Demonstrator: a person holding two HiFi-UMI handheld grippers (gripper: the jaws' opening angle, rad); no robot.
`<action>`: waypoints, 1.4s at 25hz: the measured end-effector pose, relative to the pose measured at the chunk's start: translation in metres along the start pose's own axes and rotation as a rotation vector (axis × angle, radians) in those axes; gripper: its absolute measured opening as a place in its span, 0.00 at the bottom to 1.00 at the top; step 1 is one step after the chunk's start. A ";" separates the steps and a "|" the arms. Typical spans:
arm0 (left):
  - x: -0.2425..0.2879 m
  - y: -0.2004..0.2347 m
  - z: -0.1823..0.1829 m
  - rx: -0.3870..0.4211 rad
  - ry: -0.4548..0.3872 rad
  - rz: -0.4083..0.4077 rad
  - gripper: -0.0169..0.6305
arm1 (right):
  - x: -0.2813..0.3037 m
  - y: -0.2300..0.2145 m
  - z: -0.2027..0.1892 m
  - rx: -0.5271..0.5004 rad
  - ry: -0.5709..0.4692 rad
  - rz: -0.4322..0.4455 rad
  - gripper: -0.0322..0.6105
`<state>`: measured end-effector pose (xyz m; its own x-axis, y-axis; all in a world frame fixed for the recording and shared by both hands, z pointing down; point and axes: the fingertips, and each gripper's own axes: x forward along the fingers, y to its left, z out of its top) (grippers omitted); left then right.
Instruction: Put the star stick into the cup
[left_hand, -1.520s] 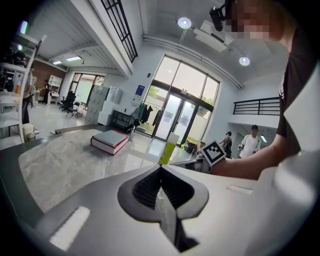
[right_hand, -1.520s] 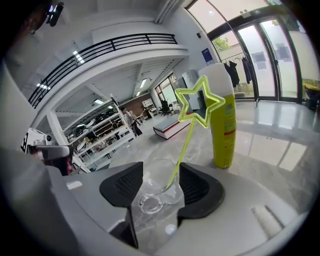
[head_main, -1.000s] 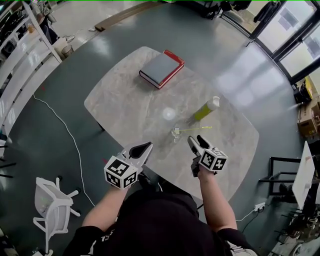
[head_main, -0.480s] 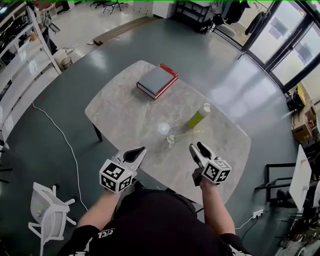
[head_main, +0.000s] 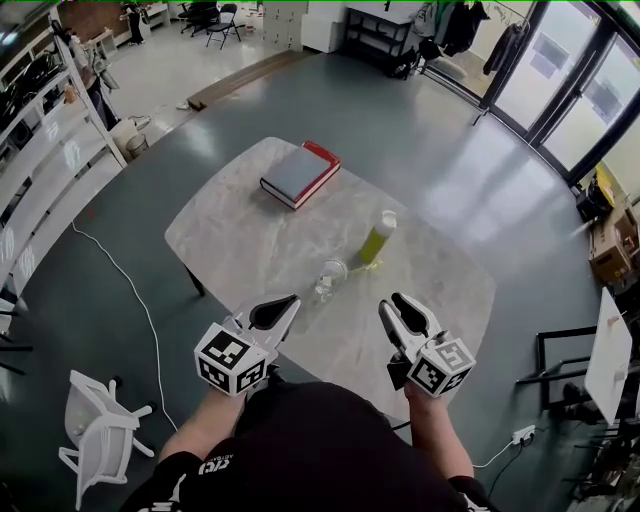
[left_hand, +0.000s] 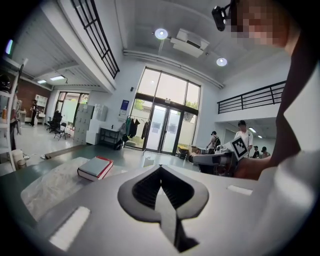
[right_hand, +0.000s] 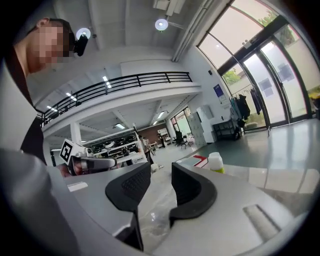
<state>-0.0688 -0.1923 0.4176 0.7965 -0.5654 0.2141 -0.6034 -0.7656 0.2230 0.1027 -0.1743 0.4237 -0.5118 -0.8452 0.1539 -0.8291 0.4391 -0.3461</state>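
Grey left gripper (head_main: 283, 303) level, jaws together | right gripper (head_main: 393, 302) level, jaws apart, just closing, empty

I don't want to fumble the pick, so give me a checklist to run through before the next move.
1. Right gripper free: ok; jaws apart, they have just been closing, nothing between them.
2. Left gripper free: ok; jaws together, empty.
3. Cup located: ok; a small clear cup on the table, ahead of both grippers.
4. Cup upright with mouth open: cannot tell; too small.
5. Star stick located: cannot tell; not made out in these views.
6. Bottle clear of the cup: ok; it stands apart, to the cup's right.
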 end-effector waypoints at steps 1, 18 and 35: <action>0.002 -0.007 0.006 0.006 -0.012 -0.003 0.03 | -0.005 0.004 0.006 -0.017 -0.009 0.015 0.27; 0.024 -0.080 0.038 0.120 -0.043 -0.051 0.03 | -0.050 0.037 0.054 -0.203 -0.061 0.181 0.07; 0.018 -0.068 0.042 0.122 -0.051 -0.041 0.03 | -0.039 0.075 0.050 -0.204 -0.052 0.297 0.07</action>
<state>-0.0118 -0.1629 0.3663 0.8231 -0.5453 0.1582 -0.5637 -0.8183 0.1125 0.0721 -0.1233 0.3453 -0.7289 -0.6841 0.0251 -0.6768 0.7147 -0.1763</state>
